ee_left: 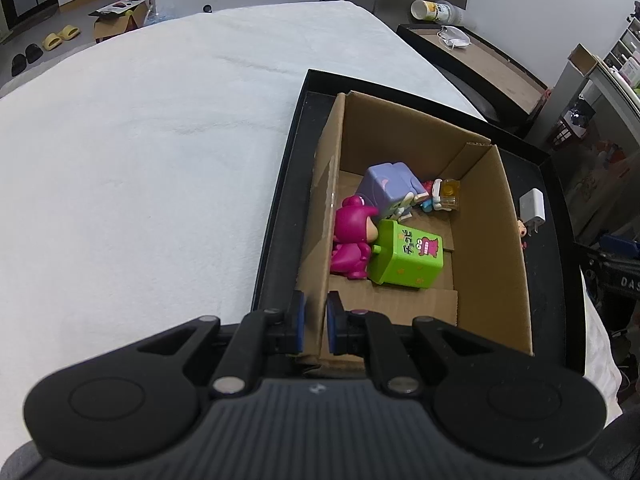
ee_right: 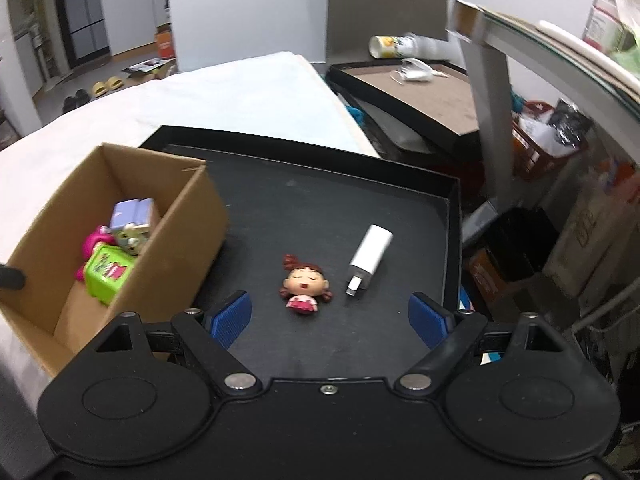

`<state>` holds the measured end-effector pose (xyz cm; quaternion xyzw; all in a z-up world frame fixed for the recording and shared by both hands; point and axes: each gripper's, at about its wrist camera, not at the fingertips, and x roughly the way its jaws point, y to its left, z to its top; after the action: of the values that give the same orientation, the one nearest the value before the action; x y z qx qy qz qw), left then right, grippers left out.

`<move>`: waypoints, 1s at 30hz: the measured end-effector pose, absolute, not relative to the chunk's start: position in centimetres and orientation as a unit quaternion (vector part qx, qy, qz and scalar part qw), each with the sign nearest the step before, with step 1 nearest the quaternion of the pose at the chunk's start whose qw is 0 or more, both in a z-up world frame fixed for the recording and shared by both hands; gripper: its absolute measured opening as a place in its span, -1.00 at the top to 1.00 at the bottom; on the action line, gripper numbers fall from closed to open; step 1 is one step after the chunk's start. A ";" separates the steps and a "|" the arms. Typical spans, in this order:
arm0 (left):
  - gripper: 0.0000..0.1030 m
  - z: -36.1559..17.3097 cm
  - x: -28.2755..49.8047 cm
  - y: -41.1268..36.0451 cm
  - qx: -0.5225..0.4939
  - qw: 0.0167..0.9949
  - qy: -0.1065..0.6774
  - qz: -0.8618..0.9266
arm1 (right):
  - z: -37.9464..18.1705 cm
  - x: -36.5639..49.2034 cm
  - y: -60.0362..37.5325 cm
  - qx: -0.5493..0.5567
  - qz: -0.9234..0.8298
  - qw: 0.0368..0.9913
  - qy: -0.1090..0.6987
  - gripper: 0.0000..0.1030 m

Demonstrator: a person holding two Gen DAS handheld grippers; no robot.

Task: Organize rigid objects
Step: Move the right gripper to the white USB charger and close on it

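Observation:
A cardboard box [ee_left: 496, 216] stands in a black tray [ee_left: 280, 216] and holds a pink bear figure [ee_left: 352, 236], a green toy box [ee_left: 408, 256], a purple toy [ee_left: 388, 188] and a small orange-topped piece [ee_left: 446, 196]. My left gripper [ee_left: 316, 320] is shut on the box's near-left wall. In the right wrist view the box [ee_right: 176, 240] is at the left; a red-haired doll figure [ee_right: 304, 284] and a white charger [ee_right: 370, 256] lie on the tray [ee_right: 320, 200]. My right gripper [ee_right: 330, 318] is open, just short of the doll.
The tray rests on a white cloth-covered table [ee_left: 140, 140]. A second black tray [ee_right: 424, 96] with a white mask and a tipped cup [ee_right: 404, 46] sits behind. Shelving and clutter [ee_right: 560, 140] crowd the right side.

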<state>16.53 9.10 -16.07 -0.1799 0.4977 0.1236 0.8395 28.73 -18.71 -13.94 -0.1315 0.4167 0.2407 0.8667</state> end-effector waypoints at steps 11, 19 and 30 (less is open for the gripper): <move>0.81 -16.1 16.5 9.0 -0.179 0.840 0.497 0.122 | -15.6 32.5 -19.2 -0.088 0.182 0.880 0.431 -0.65; 0.81 -16.1 16.6 9.1 -0.175 0.840 0.499 0.118 | -17.2 35.7 -19.1 -0.047 0.141 0.881 0.449 -0.61; 0.81 -16.2 16.6 9.0 -0.172 0.841 0.500 0.117 | -19.7 37.8 -19.0 -0.023 0.118 0.865 0.487 -0.25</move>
<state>16.62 9.01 -16.17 -0.1719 0.4999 0.1170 0.8408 37.83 -18.97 -19.72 -0.0228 0.4868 0.1175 0.8653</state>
